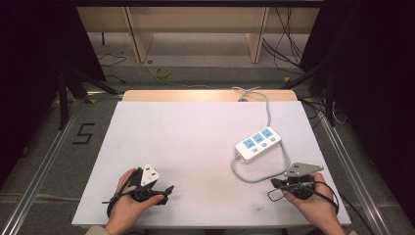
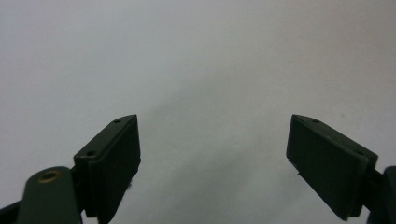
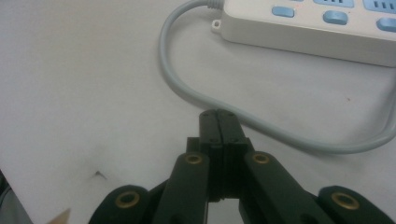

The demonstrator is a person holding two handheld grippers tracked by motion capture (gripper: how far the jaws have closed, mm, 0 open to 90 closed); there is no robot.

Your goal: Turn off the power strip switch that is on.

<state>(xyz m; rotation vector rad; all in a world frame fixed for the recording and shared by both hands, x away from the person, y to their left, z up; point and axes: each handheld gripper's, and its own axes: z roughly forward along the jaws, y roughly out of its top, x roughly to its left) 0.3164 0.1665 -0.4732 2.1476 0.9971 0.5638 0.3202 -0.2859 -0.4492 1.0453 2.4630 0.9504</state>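
A white power strip (image 1: 258, 141) with blue sockets lies on the right half of the white tabletop (image 1: 186, 132). Its grey cable (image 1: 243, 175) loops toward the front, and another stretch runs off the back edge. My right gripper (image 1: 274, 182) rests at the front right, shut with nothing between its jaws. In the right gripper view the tips (image 3: 218, 114) sit just short of the cable loop (image 3: 187, 88), with the strip (image 3: 317, 32) beyond. My left gripper (image 1: 169, 188) lies at the front left, open over bare table (image 2: 215, 140).
A small dark mark (image 1: 258, 208) sits near the table's front edge. Behind the table stand wooden shelf legs (image 1: 139, 39) and loose cables on the floor. A taped "5" (image 1: 84, 133) marks the floor at left, beside metal rails.
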